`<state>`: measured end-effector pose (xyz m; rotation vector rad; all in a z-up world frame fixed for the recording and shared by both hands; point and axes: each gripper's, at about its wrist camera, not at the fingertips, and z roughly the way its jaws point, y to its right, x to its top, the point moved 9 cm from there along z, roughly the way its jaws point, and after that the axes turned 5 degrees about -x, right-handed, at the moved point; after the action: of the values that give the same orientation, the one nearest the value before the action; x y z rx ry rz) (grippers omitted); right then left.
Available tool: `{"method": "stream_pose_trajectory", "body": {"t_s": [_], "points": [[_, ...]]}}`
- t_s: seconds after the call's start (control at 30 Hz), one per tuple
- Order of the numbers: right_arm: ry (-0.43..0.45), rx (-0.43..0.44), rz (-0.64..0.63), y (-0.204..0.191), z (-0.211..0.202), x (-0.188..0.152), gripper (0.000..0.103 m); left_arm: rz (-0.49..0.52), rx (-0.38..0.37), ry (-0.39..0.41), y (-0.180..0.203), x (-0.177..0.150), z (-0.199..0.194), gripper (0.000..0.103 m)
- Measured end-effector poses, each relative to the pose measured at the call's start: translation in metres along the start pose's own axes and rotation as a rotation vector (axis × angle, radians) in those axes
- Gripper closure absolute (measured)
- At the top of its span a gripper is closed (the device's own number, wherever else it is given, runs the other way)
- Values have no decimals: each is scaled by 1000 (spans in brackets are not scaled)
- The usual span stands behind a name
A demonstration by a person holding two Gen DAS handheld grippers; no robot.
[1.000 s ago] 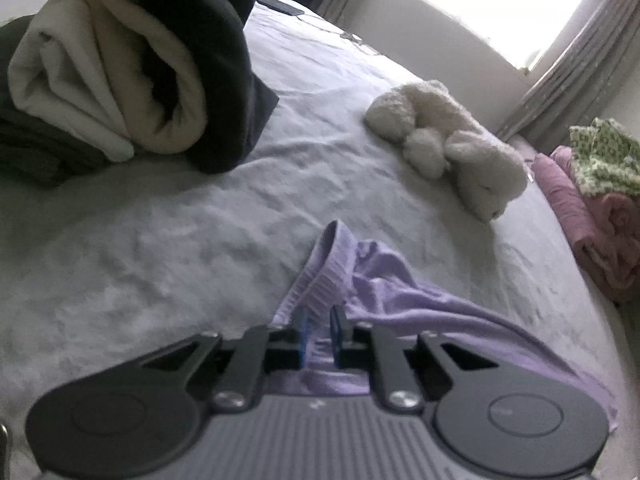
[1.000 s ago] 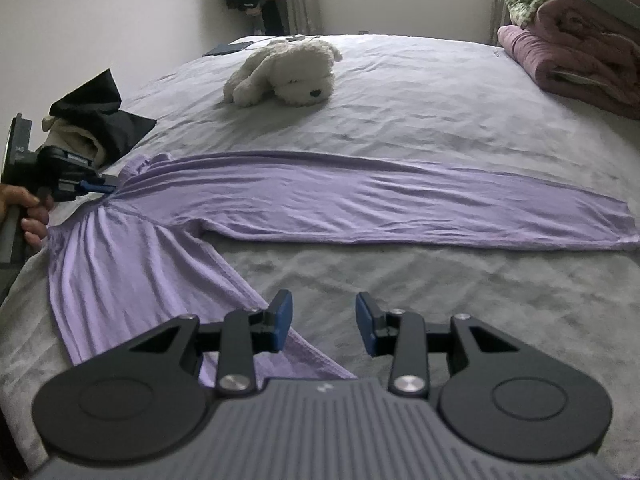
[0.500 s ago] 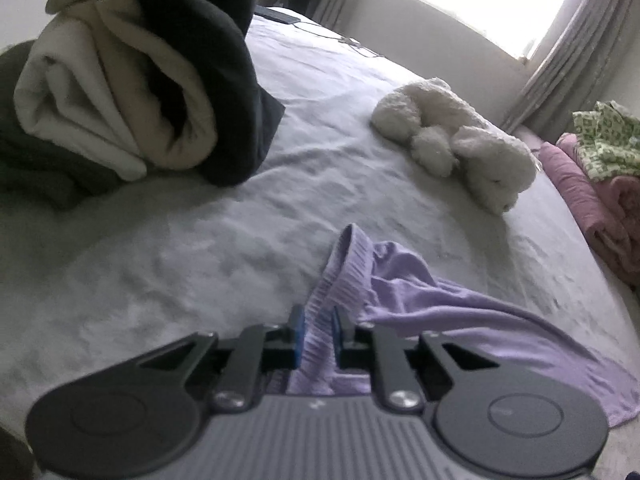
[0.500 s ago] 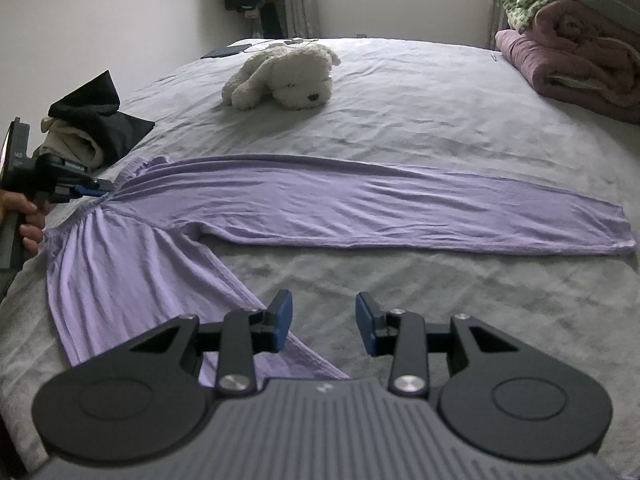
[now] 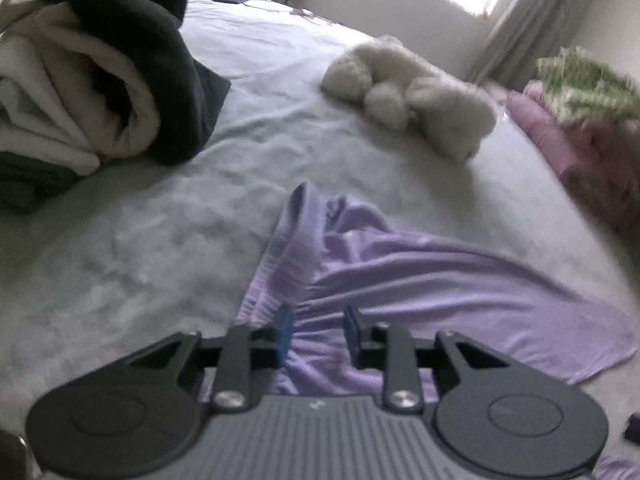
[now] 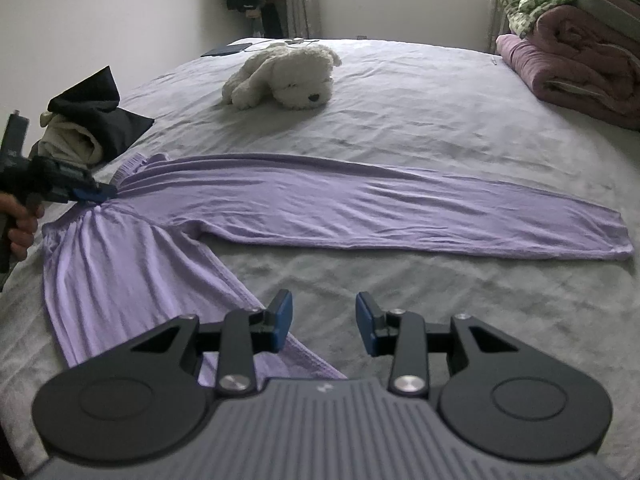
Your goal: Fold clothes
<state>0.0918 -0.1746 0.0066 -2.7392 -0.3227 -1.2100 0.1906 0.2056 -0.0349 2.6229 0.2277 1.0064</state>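
Lilac trousers (image 6: pixel 320 204) lie spread on the grey bed, one leg stretched to the right, the other running toward the camera. In the left wrist view the bunched waistband (image 5: pixel 288 240) lies just ahead of my left gripper (image 5: pixel 318 330), whose jaws stand apart with cloth between them, no longer pinched. The left gripper also shows in the right wrist view (image 6: pixel 94 194) at the waistband. My right gripper (image 6: pixel 324 322) is open and empty, hovering over the near leg's hem.
A pile of cream and dark clothes (image 5: pixel 100 72) sits at the bed's left edge. A white plush dog (image 6: pixel 284 76) lies mid-bed. Folded pink and green blankets (image 6: pixel 572 52) are stacked at the right. The bed (image 6: pixel 440 120) is grey.
My left gripper has opened and let go of the waistband, which it pinched before. The left view has shifted and blurred. The right gripper has hardly moved.
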Motion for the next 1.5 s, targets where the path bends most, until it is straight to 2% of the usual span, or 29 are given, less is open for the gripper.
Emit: {"method": "stream_pose_trajectory", "body": {"t_s": [0.13,0.3,0.47,0.67,0.73,0.8,0.9,1.03,1.2,1.33,1.4,1.5], "points": [[1,-1,0,1,-1,0,64,-39,-5,6,-5,2,-3,79],[8,2,-7,-1,-3,2,64,-23,4,43,-5,9,-16,77],[16,3,-8,-1,-6,4,64,-80,-3,72,-20,15,-33,77],[56,13,-22,-6,-17,10,64,-38,-25,109,-14,11,-75,77],[80,21,-29,-9,-23,13,64,-63,-22,119,-13,0,-91,77],[94,21,-29,-9,-26,14,64,-110,-20,123,-14,-14,-104,74],[119,7,-7,-6,-37,16,64,-192,-36,109,-20,-35,-115,60],[145,-4,94,12,-69,0,64,-257,-45,78,-28,-60,-121,54],[94,-70,404,71,-117,-70,64,-287,-52,42,-36,-76,-114,52],[95,-161,546,95,-165,-122,63,-299,-44,33,-42,-80,-110,51],[103,-134,672,103,-185,-135,61,-309,-34,31,-46,-81,-108,51],[81,-211,827,129,-196,-154,60,-332,-9,36,-53,-80,-109,51]]}}
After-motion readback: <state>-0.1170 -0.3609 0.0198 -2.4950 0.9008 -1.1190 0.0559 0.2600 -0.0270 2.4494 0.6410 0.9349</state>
